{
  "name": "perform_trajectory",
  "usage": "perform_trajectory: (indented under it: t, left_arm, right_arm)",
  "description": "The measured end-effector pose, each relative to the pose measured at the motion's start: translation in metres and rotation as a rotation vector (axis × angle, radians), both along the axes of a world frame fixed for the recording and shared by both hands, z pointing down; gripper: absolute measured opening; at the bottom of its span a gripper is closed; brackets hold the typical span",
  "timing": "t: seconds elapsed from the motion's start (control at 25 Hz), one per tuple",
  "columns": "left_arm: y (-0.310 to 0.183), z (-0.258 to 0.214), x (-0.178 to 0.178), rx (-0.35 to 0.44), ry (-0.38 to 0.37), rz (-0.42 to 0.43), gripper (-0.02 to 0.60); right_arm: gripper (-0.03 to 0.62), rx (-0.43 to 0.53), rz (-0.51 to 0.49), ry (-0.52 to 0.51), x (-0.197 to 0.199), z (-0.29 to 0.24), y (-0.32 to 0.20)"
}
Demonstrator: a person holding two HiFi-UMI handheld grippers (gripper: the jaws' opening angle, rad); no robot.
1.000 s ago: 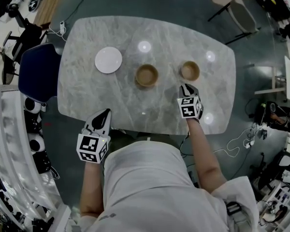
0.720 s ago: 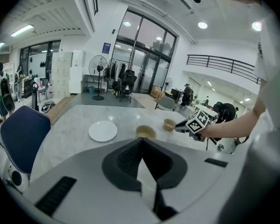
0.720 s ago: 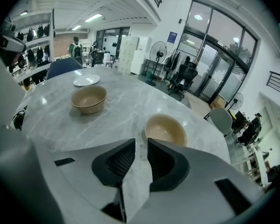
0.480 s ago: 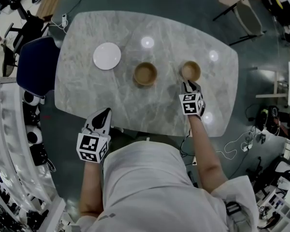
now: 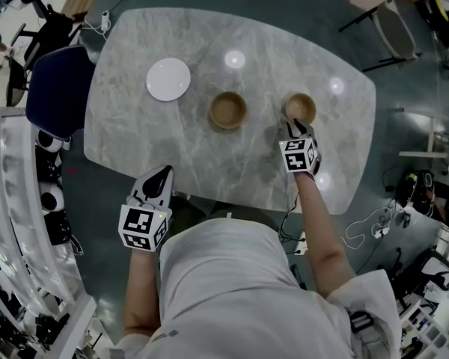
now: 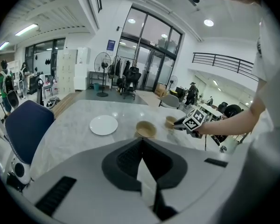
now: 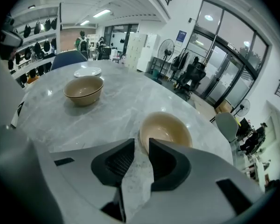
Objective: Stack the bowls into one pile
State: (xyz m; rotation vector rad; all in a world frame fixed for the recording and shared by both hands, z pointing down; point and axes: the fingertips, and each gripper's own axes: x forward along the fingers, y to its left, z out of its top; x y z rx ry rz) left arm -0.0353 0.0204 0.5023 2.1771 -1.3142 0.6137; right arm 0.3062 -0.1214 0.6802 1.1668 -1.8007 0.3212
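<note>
The right-hand bowl (image 7: 165, 129) sits upright on the counter (image 5: 172, 148), with its near rim right at the tips of the right gripper (image 7: 140, 146). That gripper's fingers (image 7: 119, 160) stand a little apart with only a narrow gap between them, gripping nothing. From the angle it is hard to say whether the rim has entered the gap or lies just ahead of it.

The second bowl (image 5: 228, 111) stands alone to the left, well apart from the first, and holds nothing. So no stacking is done: both bowls rest separately on the counter, and the whole job remains, namely pinching the near bowl's rim, lifting it, carrying it left and nesting it in the other.

A white plate (image 5: 168, 79) lies further left, beyond the second bowl.

The left gripper (image 6: 141, 143) hangs back off the counter's near edge, close to the person's body. Its fingers (image 6: 126, 157) are pressed together on nothing.
</note>
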Motion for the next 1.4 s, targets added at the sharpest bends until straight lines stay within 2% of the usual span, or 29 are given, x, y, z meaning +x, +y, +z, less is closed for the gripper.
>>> perform_trajectory:
  t: [0.56,0.92,1.4]
  left_arm:
    - [0.000,0.008,-0.003,-0.015,-0.008,-0.031,0.002]
    - [-0.001,0.006,-0.009,-0.007,-0.006,-0.028,0.002]
    - [0.003,0.000,-0.028,0.011,0.001,-0.025,0.002]
  right_arm:
    - [0.086,-0.024,-0.027,0.030,0.001,0.020,-0.014]
    - [0.031,-0.018,-0.018,0.057,-0.002,0.017,-0.014]
    - [0.031,-0.007,-0.023,0.066,-0.019,0.003,-0.003]
